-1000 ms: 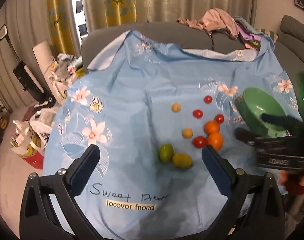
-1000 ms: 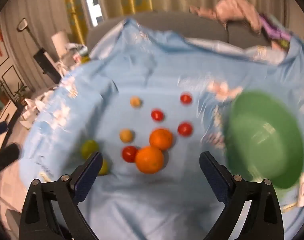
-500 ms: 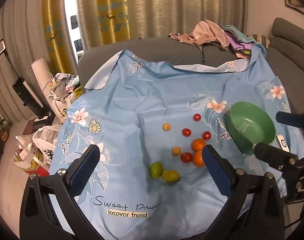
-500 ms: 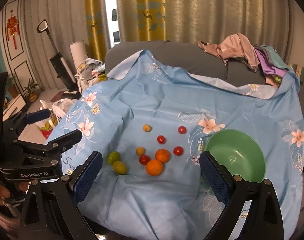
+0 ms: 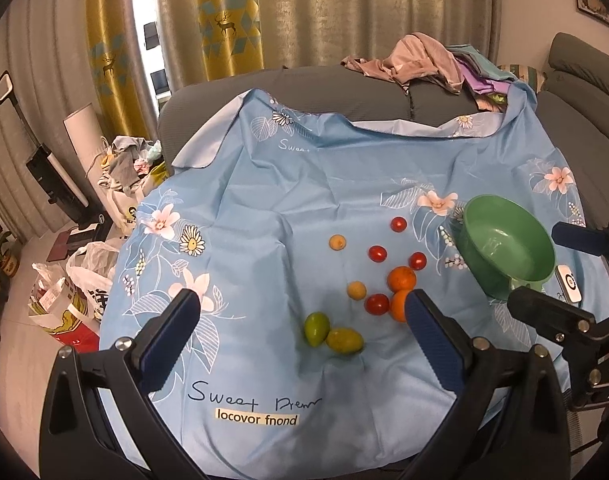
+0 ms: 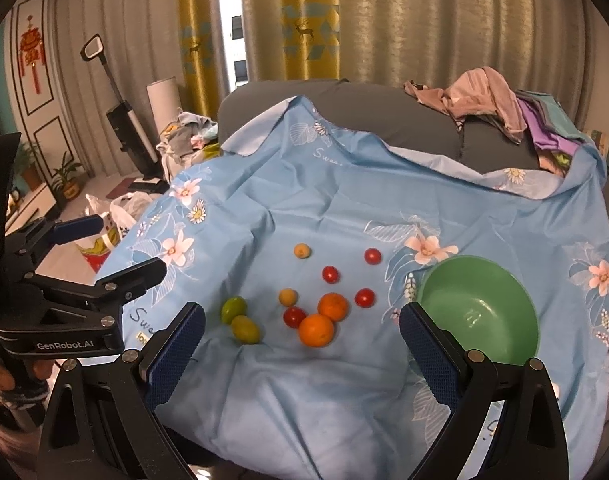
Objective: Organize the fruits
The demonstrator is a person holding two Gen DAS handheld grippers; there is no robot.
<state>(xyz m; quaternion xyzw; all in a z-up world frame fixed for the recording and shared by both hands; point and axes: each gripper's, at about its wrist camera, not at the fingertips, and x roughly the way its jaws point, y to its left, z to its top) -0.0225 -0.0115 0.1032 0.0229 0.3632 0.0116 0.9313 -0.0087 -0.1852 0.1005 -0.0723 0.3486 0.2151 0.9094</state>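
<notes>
- Ten fruits are counted on the blue cloth [image 6: 344,208], none in the green bowl [image 6: 478,308]; the bowl is seen empty, so sorting is judged not yet started.
- Two oranges [image 6: 316,330] are seen touching each other, with a red tomato [image 6: 294,317] right against them.
- Three more red tomatoes [image 6: 330,274] are scattered behind the oranges, apart from one another.
- Two small yellow-orange fruits [image 6: 287,297] are spread out, one next to the oranges, one [image 6: 302,250] further back.
- Two green-yellow fruits [image 6: 240,322] are lying touching, left of the main cluster.
- The bowl is placed right of the fruit, near the closest tomato but not touching any piece.
- Left gripper [image 5: 300,340] is held above the near cloth edge, fingers wide apart, nothing gripped; the green pair is framed between them.
- Right gripper [image 6: 302,354] is held likewise, fingers spread and empty, with the oranges ahead between them.
- Everything is left to do: all ten pieces are to be picked and moved, presumably into the bowl.
- Round fruit on soft, wrinkled cloth is expected to roll when nudged.
</notes>
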